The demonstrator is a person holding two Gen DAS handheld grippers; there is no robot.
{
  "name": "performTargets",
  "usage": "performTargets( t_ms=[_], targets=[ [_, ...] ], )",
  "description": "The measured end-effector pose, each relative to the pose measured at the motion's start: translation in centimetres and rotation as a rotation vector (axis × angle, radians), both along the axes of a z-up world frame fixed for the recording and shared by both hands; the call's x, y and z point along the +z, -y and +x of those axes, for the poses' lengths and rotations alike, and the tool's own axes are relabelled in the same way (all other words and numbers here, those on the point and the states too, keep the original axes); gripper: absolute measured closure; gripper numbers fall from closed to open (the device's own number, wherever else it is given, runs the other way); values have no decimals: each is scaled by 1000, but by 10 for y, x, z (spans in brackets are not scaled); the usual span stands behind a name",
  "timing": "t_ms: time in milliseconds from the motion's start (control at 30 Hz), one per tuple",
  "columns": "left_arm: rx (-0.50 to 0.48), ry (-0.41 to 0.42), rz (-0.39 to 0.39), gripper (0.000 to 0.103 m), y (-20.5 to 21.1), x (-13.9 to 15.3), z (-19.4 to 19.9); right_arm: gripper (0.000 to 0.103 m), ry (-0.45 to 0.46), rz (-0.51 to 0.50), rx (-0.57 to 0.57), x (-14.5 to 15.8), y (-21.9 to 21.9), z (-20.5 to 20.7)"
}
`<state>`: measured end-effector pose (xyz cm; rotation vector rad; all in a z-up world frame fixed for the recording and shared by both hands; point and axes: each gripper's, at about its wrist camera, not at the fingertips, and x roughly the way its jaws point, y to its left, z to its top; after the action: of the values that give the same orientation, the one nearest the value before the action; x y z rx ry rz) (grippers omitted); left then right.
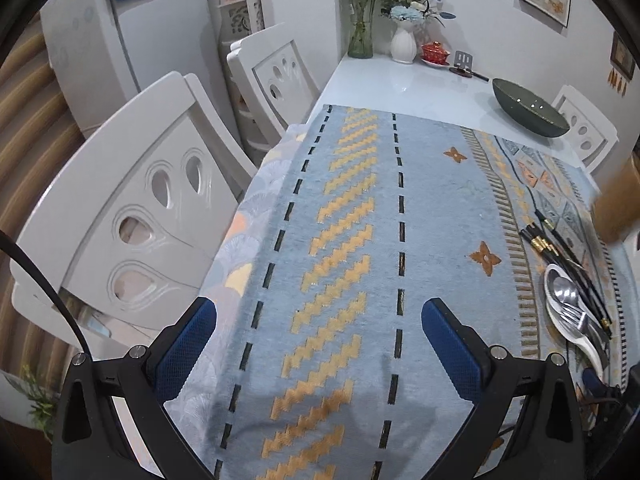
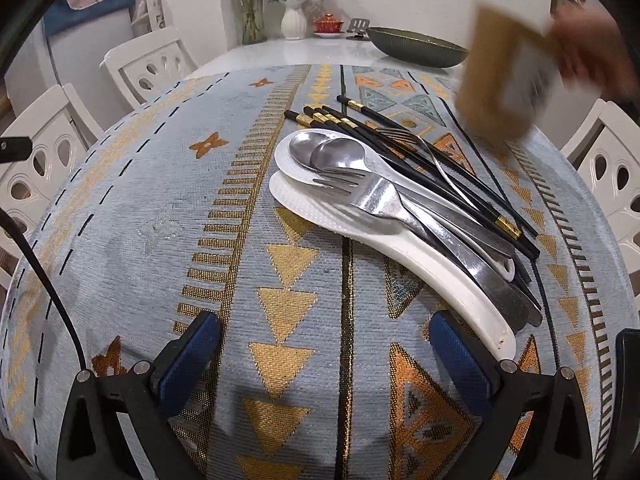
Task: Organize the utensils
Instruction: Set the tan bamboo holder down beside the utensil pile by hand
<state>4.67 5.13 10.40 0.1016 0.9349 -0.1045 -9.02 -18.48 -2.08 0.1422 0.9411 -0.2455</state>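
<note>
Two wide, empty claws, left claw (image 1: 318, 336) and right claw (image 2: 324, 350), hover over patterned tablecloth (image 2: 168, 200) among white chairs (image 1: 132, 216).

Two low forward wrist views — shared utensil pile (image 2: 400, 208), tablecloth (image 1: 352, 240).

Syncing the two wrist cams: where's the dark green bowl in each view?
Left wrist: the dark green bowl is upper right, on the bare white tabletop past the patterned cloth's far edge.
Right wrist: the bowl is top centre-right, beyond the cloth, left of a blurred tan object.
Shared landmark: the white vase of flowers against the far wall.
</note>
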Motion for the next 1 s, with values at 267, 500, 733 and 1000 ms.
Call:
performTargets(
  t_ms=[267, 500, 733, 1000],
  targets=[
    [-180, 53, -7, 1, 19, 3, -23, 0, -1, 0, 0, 0, 0, 0],
    [-255, 73, -30, 1, 24, -7, -41, 0, -2, 0, 0, 1, -1, 0],
    [-291, 58, -73, 1, 27, -12, -37, 0, -3, 2, 0, 1, -3, 0],
    [-317, 50, -76, 1, 40, -11, -42, 0, -8, 1, 2, 1, -3, 0]
  ],
)
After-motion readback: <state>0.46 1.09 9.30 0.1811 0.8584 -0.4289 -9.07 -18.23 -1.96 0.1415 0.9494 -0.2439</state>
